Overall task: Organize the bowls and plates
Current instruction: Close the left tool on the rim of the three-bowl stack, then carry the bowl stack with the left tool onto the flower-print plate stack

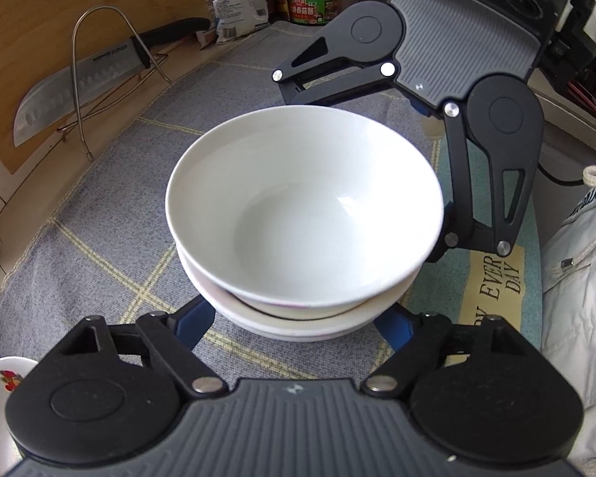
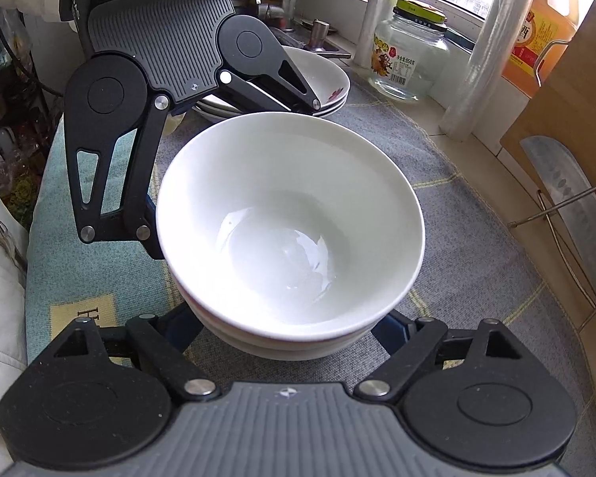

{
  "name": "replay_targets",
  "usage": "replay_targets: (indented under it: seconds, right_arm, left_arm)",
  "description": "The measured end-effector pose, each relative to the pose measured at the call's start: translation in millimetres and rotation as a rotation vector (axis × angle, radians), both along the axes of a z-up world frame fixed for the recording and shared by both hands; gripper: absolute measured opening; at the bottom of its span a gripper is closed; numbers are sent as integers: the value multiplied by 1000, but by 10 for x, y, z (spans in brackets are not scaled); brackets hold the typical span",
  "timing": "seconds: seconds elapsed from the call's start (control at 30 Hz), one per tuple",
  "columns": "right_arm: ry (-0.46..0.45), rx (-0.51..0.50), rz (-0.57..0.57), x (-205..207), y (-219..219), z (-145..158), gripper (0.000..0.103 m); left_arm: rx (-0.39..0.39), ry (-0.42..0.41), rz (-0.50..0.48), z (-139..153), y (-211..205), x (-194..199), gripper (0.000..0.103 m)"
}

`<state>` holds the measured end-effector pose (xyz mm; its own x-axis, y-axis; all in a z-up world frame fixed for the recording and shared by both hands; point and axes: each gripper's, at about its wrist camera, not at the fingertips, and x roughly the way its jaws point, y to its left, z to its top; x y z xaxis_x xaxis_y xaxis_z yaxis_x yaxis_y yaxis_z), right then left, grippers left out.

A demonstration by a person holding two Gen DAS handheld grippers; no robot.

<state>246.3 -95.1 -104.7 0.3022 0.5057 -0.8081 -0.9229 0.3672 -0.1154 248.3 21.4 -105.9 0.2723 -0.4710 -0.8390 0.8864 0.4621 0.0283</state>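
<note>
Bowls [image 1: 304,214] are nested in 1 stack, flanked by both grippers; grip cannot be told. Plates [image 2: 322,79] already stacked.

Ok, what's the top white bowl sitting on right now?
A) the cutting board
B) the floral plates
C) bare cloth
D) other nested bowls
D: the top bowl sits nested in more white bowls, whose rims show beneath it on the cloth.

You see plain white bowls [image 1: 304,214] on a grey-blue cloth [image 1: 111,214] crossed by pale yellow lines — its near strip teal (cream patch, black lettering).
</note>
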Motion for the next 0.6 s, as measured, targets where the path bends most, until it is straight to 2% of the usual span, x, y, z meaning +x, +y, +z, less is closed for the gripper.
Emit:
replay_targets:
  seconds: [0.07,0.6]
  right_arm:
    - [2,-2,-4,20,15,-2,92]
    - [-5,-32,22,-101,98,113,91]
  left_arm:
    - [-6,6,-11,16,14,-22,80]
    - [1,-1,28,137,54,-178,80]
